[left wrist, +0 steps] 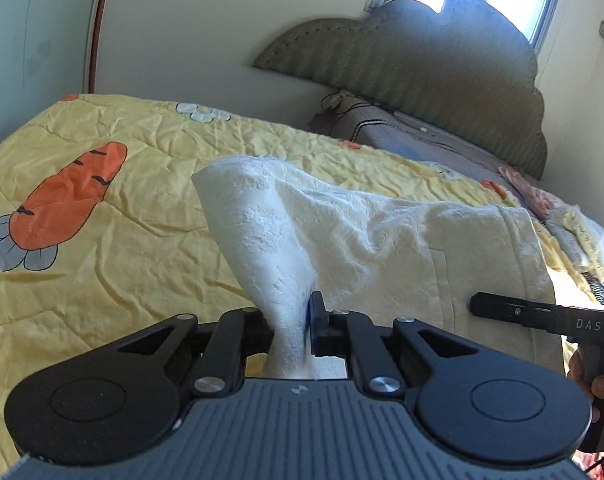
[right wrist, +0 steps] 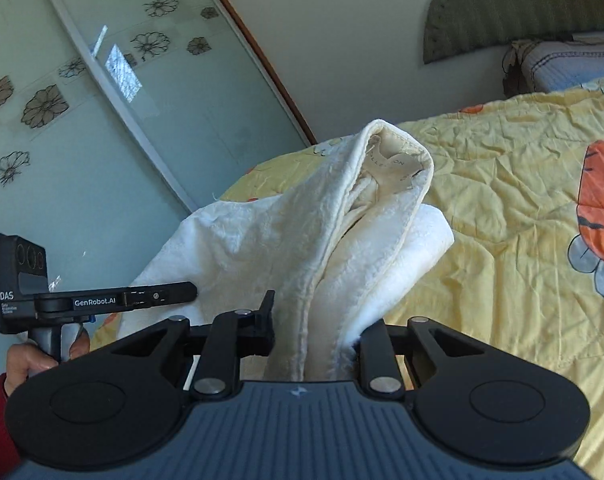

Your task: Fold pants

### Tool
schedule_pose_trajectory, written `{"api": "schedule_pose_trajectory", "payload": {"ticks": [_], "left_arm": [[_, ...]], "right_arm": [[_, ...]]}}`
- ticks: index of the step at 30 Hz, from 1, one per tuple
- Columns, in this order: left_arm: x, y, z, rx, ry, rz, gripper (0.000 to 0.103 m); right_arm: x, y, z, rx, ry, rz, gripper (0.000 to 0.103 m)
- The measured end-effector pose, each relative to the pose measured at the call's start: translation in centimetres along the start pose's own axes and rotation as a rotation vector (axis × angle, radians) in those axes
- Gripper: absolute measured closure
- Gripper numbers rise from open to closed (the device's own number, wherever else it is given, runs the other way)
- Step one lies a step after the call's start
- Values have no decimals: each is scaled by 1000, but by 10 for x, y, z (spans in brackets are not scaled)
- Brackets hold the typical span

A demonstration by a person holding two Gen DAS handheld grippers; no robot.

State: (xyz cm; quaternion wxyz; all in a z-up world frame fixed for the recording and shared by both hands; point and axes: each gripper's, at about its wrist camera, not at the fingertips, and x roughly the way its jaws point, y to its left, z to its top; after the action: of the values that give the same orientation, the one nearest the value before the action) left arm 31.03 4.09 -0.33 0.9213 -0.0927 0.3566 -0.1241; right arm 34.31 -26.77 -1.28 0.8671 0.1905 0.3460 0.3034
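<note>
- My left gripper (left wrist: 291,328) is closed almost fully on a bunched part of the white fleece pants (left wrist: 342,232); the cloth is pinched thin between the jaws.
- My right gripper (right wrist: 314,336) is closed on a thicker bundle, the cream waistband edge (right wrist: 390,160) with its label standing up above the jaws.
- The pants hang between both grippers, lifted above the yellow carrot quilt (left wrist: 101,208) on the bed, not yet laid flat.
- I judge the main risk is slipping: the fleece is thick and soft, so the right bundle can slide out if I pull the two sides apart too strongly.
- Also the layers are twisted near the waistband, so a fold can come out crooked.
</note>
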Motion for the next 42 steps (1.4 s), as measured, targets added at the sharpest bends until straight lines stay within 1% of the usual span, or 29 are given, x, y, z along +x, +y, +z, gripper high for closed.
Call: {"api": "schedule_pose_trajectory", "payload": {"ticks": [2, 3, 4, 5, 6, 8, 9, 11, 12, 13, 14, 16, 18, 19, 20, 21, 23, 24, 27, 30, 32, 33, 34, 36, 37, 38, 39, 40, 42], "left_arm": [[23, 7, -5, -9, 53, 35, 93], [31, 8, -8, -11, 72, 47, 90], [36, 12, -12, -15, 76, 59, 87], [38, 15, -16, -18, 70, 60, 79], [37, 17, -17, -20, 66, 57, 64], [28, 21, -19, -14, 50, 69, 56], [22, 23, -21, -7, 42, 90, 52], [3, 24, -27, 24, 15, 132, 43], [-7, 24, -32, 32, 0, 155, 42], [-20, 22, -39, 48, -22, 174, 42], [-30, 20, -46, 63, -36, 180, 39], [-49, 16, -66, 57, -52, 194, 32], [-50, 11, -80, 64, -40, 207, 26], [-46, 10, -84, 82, -32, 226, 26], [-42, 9, -86, 93, -30, 245, 25], [-42, 8, -87, 104, -42, 262, 25], [-53, 1, -86, 129, -77, 317, 28], [-61, -2, -85, 140, -96, 337, 26], [-94, -10, -86, 140, -135, 352, 23], [-122, -17, -92, 112, -105, 288, 14], [-135, -21, -101, 96, -72, 239, 13], [-140, -22, -107, 90, -69, 219, 12], [-143, -24, -116, 82, -69, 210, 11], [-141, -28, -130, 79, -53, 209, 10], [-136, -29, -138, 82, -41, 210, 10], [-131, -31, -146, 78, -25, 230, 10], [-127, -32, -150, 69, -12, 249, 11], [-122, -32, -157, 56, -1, 261, 11], [-119, -35, -165, 47, 1, 264, 10]], "right_arm": [[18, -10, -5, 19, 34, -50, 80], [24, -15, -8, 35, 49, -95, 73], [27, -21, -11, 68, 59, -120, 58], [27, -29, -13, 111, 70, -127, 51], [22, -40, -16, 167, 74, -101, 44], [5, -50, -20, 232, 51, -80, 43], [-10, -51, -22, 234, 28, -115, 43], [-41, -37, -27, 159, -53, -243, 42], [-58, -23, -31, 87, -102, -323, 41], [-68, -10, -35, 17, -131, -357, 41], [-77, 2, -41, -37, -150, -343, 41], [-86, 21, -53, -107, -153, -208, 40], [-79, 36, -62, -159, -107, -92, 40], [-70, 43, -64, -187, -72, -81, 40], [-59, 49, -66, -213, -35, -117, 40], [-50, 53, -70, -224, -6, -198, 40], [-50, 61, -76, -212, -4, -327, 41], [-56, 68, -78, -204, -24, -377, 40], [-90, 101, -88, -244, -79, -407, 37], [-124, 150, -102, -344, -127, -407, 12], [-146, 181, -112, -354, -170, -366, 6], [-158, 191, -116, -314, -189, -290, 4], [-166, 196, -118, -255, -193, -192, 0], [-173, 189, -121, -78, -185, 6, 0], [-171, 183, -123, -3, -185, 53, 0], [-165, 176, -125, 35, -187, 59, 0], [-154, 171, -127, 34, -180, 11, 0], [-143, 168, -132, -1, -167, -76, 0], [-117, 166, -145, -99, -133, -317, 0]]}}
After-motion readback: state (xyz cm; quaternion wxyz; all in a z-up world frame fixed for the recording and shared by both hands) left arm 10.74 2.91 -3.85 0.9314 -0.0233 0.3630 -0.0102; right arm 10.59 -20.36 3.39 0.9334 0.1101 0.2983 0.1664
